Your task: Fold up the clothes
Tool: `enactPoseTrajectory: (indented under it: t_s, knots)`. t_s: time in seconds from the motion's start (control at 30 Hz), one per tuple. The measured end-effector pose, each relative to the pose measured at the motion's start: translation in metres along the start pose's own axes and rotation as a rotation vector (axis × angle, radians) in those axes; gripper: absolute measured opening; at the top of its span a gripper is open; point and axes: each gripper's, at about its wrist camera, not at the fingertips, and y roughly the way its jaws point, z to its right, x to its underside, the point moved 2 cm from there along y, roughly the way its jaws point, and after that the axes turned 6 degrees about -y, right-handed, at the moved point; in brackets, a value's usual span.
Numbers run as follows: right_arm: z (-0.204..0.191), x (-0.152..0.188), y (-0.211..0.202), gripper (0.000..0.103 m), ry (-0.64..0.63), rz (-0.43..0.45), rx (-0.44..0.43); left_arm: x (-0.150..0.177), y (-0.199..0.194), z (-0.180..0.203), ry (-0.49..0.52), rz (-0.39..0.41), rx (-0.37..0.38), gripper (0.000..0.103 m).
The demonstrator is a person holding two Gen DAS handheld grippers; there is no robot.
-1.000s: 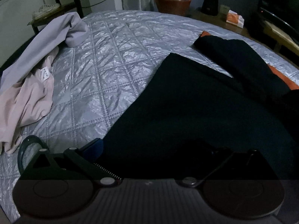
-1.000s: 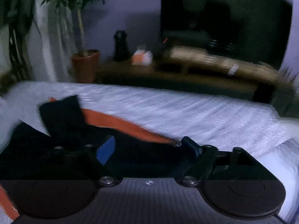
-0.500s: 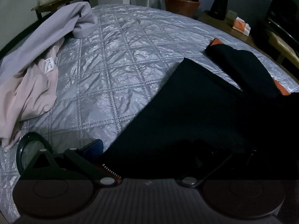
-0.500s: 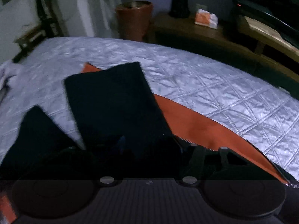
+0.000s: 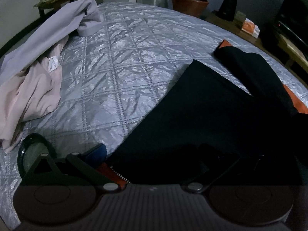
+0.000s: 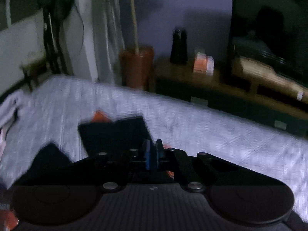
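**Dark jacket spread for folding as one gripper closes**

Across the lower right of the left wrist view, a black jacket (image 5: 202, 111) with an orange lining lies flat on a quilted silver bedspread (image 5: 119, 73), one sleeve (image 5: 256, 77) angled toward the upper right. The left gripper (image 5: 152, 159) stands with its fingers wide apart at the jacket's near hem, beside the zipper teeth, pressing on nothing. In the blurred right wrist view, the right gripper (image 6: 152, 154) is closing, its blue pads (image 6: 147, 154) nearly together at lower centre; whether cloth lies between them cannot be told. A pile of pale clothes (image 5: 34, 73) waits at the left edge. The jacket looks soft, limp and light, likely to sag and slide on the glossy quilt; hem corners, cuffs or the zipper edge seem the surest places to pinch.
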Motion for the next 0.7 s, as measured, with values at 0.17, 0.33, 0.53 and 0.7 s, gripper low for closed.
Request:
enactPoseTrajectory:
  t_s: [0.17, 0.33, 0.53, 0.7]
  knots:
    - [0.010, 0.046, -0.026, 0.078, -0.003, -0.089, 0.080, -0.002, 0.001, -0.003, 0.008, 0.001, -0.004, 0.102]
    - [-0.035, 0.115, -0.031, 0.070, -0.273, -0.319, 0.010, 0.000, 0.003, 0.001, 0.034, -0.003, -0.019, 0.102]
    - [-0.032, 0.132, -0.094, 0.080, -0.114, -0.210, -0.145, 0.000, 0.003, 0.001, 0.031, 0.002, -0.037, 0.102]
    - [-0.063, 0.148, -0.130, 0.080, -0.217, -0.154, -0.161, 0.000, -0.003, 0.002, 0.035, 0.036, -0.048, 0.102]
